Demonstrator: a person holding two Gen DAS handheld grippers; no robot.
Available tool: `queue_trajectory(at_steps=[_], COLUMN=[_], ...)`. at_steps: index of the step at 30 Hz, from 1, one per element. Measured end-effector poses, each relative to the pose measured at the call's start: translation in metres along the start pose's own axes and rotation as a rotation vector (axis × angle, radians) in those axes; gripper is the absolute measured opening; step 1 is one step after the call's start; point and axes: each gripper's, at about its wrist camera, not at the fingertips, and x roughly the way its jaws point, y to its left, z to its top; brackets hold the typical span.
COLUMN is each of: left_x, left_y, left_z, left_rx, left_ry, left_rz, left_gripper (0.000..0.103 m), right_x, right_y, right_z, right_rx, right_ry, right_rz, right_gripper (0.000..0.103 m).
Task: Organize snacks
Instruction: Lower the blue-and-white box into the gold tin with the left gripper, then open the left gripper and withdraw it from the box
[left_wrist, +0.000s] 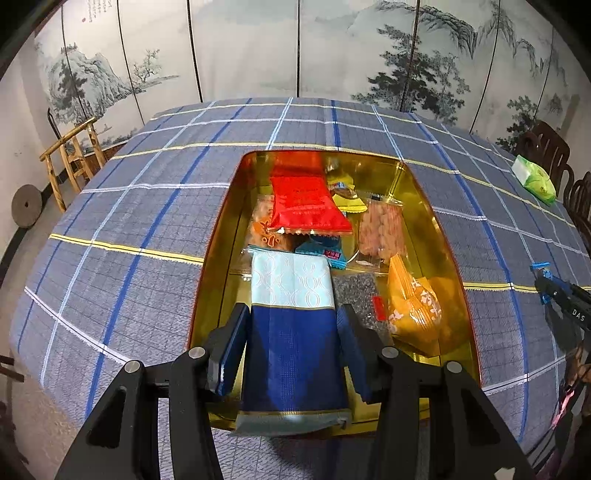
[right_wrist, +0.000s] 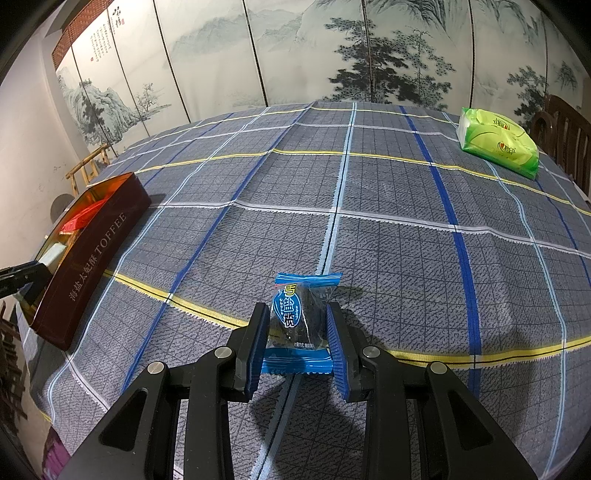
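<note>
Left of the small blue packet (right_wrist: 301, 325), the toffee tin (right_wrist: 92, 254) is set near the table's left edge, snacks piled inside. At the tin's near rim, a blue-and-white packet (left_wrist: 293, 332) is pinched between the left gripper's (left_wrist: 293, 350) jaws. The small blue packet is flanked by the right gripper's (right_wrist: 298, 345) jaws; contact cannot be told. Bare tablecloth (right_wrist: 406, 258) stretches right of it to the green tissue pack (right_wrist: 498, 142).
</note>
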Motion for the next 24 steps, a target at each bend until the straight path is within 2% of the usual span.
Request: queue_trajectory(at_steps=[10, 13, 21, 24], left_x=[-0.015, -0.019, -0.031, -0.034], left_y=[0.000, -0.002, -0.002, -0.001], left_z=[-0.007, -0.012, -0.020, -0.021], left_rx=[0.002, 0.018, 0.027, 0.021], left_ry=[-0.030, -0.044, -0.058, -0.064], left_rz=[0.038, 0.071, 0.087, 0.094], left_gripper=[0.047, 0.058, 0.063, 0.072], right_x=[-0.002, -0.002, -0.005, -0.009], right_y=[-0.002, -0.003, -0.004, -0.004], right_z=[-0.001, -0.001, -0.003, -0.006], right_rx=[-0.013, -0.017, -0.048, -0.040], right_ry=[0.001, 0.002, 0.008, 0.011], right_rz=[-0.014, -0.017, -0.036, -0.027], right_gripper=[0.032, 0.032, 0.033, 0.033])
